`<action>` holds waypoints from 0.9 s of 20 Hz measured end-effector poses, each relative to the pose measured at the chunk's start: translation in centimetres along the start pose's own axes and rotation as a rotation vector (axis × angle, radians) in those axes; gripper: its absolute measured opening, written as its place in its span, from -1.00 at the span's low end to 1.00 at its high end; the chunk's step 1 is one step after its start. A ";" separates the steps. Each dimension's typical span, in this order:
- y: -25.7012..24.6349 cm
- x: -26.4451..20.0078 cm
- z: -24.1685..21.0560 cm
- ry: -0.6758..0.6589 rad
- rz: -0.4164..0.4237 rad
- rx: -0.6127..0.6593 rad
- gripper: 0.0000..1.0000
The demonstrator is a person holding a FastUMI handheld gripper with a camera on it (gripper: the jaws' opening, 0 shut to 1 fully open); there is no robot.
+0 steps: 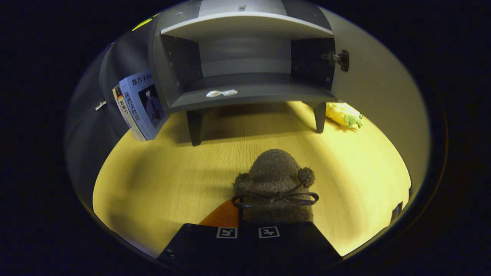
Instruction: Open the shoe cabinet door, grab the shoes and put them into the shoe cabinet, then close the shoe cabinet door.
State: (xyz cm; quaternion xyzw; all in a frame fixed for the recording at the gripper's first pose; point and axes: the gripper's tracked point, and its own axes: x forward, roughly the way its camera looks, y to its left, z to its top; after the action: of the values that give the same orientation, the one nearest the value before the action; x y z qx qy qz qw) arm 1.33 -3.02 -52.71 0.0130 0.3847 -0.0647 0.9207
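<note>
A fuzzy brown shoe with a dark bow and two pom-poms sticks out just ahead of my gripper, toe pointing toward the cabinet. My fingers stand close together and grip the shoe's rear; that end is hidden under them. The shoe is low over the yellow wooden tabletop. Beyond it stands the grey shoe cabinet on short legs, with its door swung open to the right. Its lower shelf holds two small white packets.
Books lean against the cabinet's left side. A yellow plush toy lies by the cabinet's right leg, under the open door. An orange-brown wedge shows left of the shoe near my fingers. A hinge juts inside the door.
</note>
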 end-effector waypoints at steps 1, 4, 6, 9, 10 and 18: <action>-0.1 -0.9 1.4 -0.015 0.003 -0.001 -0.90; -0.4 -3.6 5.8 -0.064 -0.002 -0.018 -0.90; -0.5 -5.7 8.5 -0.095 -0.002 -0.026 -0.90; -0.5 -8.2 12.7 -0.142 0.002 -0.019 -0.90; -0.6 -8.9 14.0 -0.157 0.000 -0.019 -0.90; -0.4 -12.5 23.4 -0.231 0.017 0.015 -0.90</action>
State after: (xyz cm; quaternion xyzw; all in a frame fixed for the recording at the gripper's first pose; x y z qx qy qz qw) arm 9.07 -3.74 -27.36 0.0156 0.2755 -0.0607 0.9593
